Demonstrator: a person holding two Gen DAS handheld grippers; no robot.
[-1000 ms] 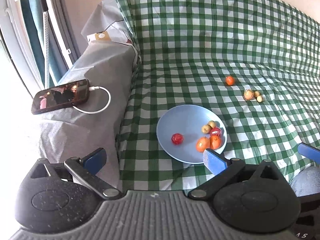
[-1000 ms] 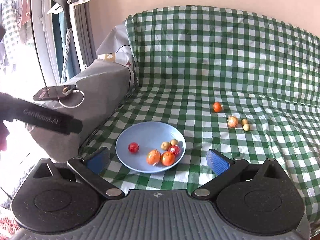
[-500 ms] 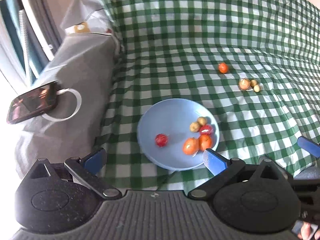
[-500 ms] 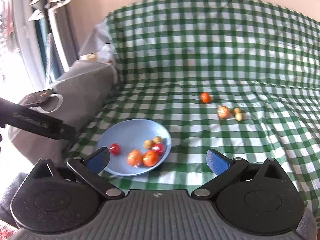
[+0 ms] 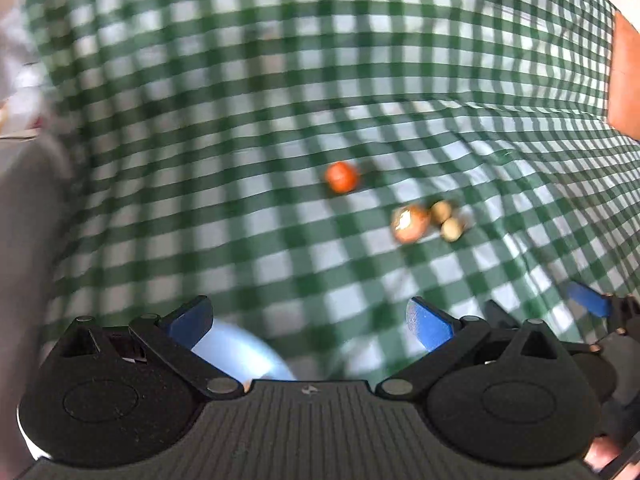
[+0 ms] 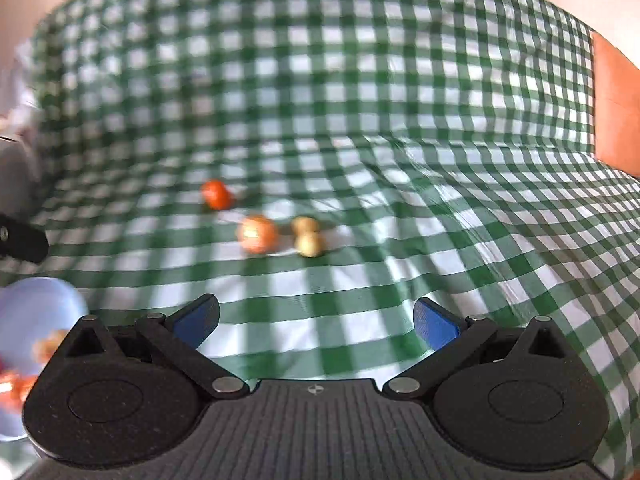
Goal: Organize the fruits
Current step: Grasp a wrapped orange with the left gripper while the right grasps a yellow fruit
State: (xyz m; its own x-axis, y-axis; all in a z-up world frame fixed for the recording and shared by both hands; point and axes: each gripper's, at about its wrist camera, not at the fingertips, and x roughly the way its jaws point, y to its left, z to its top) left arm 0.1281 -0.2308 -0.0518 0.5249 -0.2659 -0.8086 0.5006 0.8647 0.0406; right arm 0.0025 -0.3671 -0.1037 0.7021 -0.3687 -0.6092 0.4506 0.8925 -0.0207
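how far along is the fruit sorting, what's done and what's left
Partly done. Some orange and red fruits already lie in the blue plate, seen at the right wrist view's left edge. Nothing is in hand: the left claw and right claw are both open and empty. Left on the green checked cloth: one orange fruit, a shiny wrapped orange fruit and two small yellowish fruits.
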